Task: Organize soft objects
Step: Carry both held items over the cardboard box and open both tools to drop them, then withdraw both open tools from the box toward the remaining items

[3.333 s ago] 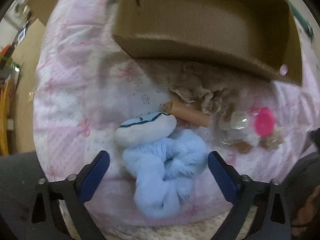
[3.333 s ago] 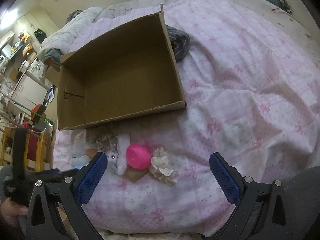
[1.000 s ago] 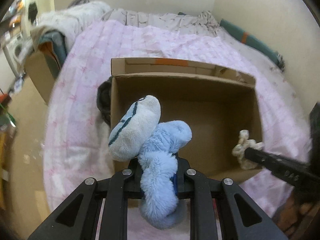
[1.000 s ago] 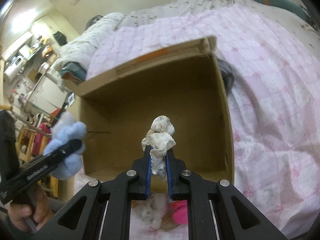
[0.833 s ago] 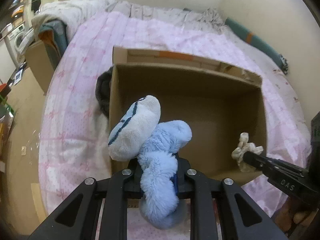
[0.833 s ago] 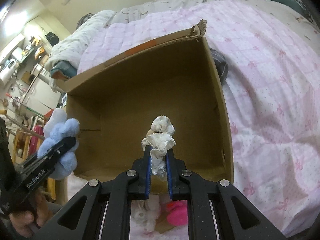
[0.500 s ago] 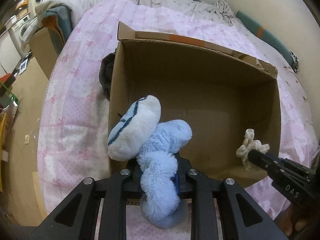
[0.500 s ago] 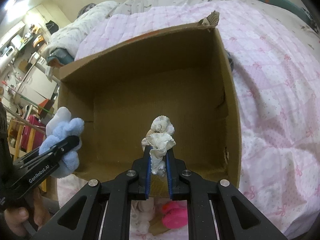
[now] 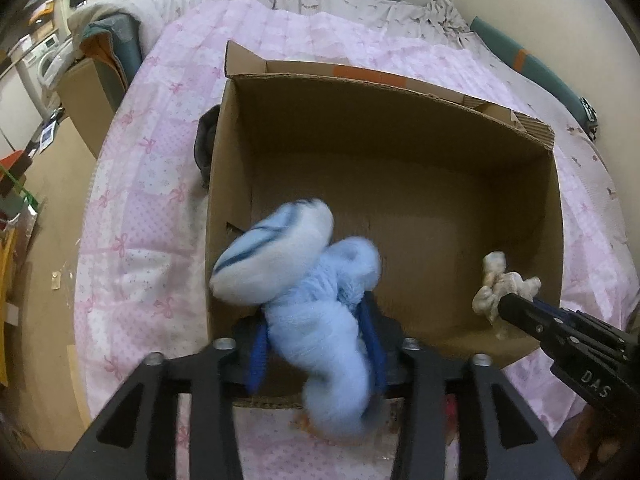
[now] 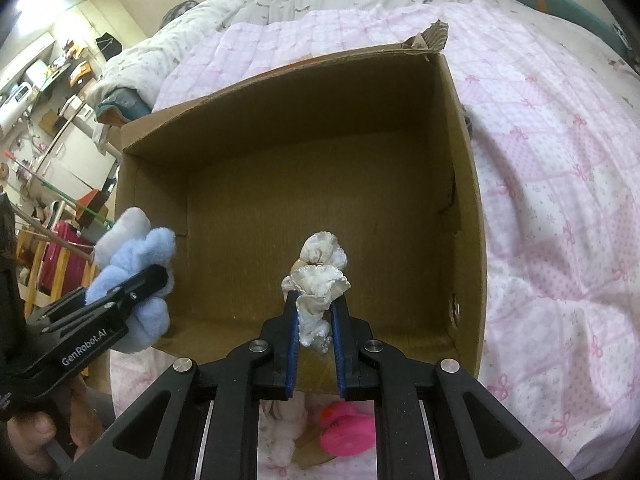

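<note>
Pink quilted bedding [image 9: 132, 184] is carrying everything we are working over, with an open cardboard box [image 9: 400, 152] sitting on it and its floor bare.

Our blue plush toy [image 9: 304, 292] is blurring just above the near-left corner of the box, between the blue pads of the left gripper [image 9: 316, 344]. Those jaws have just been opening, and the plush is still between them — we cannot tell whether the pads are still pressing it. To do this release well, we are keeping that gripper over the inside of the box, since the toy's pale head [image 9: 276, 256] is leaning toward the left wall and could tip out over the rim.

At the near-right side, the right gripper [image 10: 314, 340] is clamping tight on a cream ruffled scrunchie [image 10: 320, 280], holding it above the box floor. We are judging that it should wait until the plush settles, then let go farther right so the two land apart.

Near us, outside the box, a pink round thing [image 10: 348, 428] is lying on the bedding.
</note>
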`<state>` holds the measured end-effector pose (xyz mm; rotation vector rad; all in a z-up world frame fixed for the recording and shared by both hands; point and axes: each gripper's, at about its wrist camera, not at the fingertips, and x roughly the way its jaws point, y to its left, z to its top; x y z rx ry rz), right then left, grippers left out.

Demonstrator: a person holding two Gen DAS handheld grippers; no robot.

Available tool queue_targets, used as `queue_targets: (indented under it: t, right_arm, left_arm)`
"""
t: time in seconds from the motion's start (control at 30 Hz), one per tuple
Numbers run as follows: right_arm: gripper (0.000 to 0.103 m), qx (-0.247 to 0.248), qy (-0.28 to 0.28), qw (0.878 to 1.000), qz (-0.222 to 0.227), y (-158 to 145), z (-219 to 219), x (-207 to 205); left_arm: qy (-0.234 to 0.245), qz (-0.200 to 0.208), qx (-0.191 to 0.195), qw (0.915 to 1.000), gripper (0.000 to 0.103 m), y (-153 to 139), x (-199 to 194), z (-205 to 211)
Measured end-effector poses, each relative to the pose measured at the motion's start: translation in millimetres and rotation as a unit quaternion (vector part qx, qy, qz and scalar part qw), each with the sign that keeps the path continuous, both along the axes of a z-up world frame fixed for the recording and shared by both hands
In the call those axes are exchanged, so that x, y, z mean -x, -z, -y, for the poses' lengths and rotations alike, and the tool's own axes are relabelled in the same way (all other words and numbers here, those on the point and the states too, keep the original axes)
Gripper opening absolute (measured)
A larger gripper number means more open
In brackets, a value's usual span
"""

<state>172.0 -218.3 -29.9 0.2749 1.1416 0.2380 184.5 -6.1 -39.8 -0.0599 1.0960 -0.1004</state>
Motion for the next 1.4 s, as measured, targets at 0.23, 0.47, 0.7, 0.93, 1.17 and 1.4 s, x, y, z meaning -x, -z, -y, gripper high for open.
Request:
queue_targets:
  t: [0.23,0.47,0.7,0.93,1.17,1.4]
  right_arm:
    - [0.095,-0.048,0.025,0.998,0.032,-15,9,4]
    - [0.095,-0.033,0.031,0.998,0.045,-17,11,5]
    - [0.095,-0.03,0.032,0.998,0.046,-18,7,4]
    - [0.095,-0.033,0.03,0.998,0.047,-20,6,9]
    - [0.095,-0.038,0.03,0.997,0.052,-27,11,18]
    - [0.095,-0.047,0.034,0.996,0.064,-41,17,32]
  left_arm:
    - [0.009,0.036,0.002,0.9993,0.076,-13,4,3]
    - [0.007,0.042,-0.008,0.9991,0.076,-18,3,5]
    - [-0.003,0.055,-0.006,0.9985,0.076,-26,5,2]
    - [-0.006,0.072,-0.008,0.9973,0.076,-37,22,-7]
    - [-0.017,0.082,-0.018,0.9963,0.076,-46,38,-18]
    - [-0.044,0.072,0.005,0.9964,0.076,-53,62,-36]
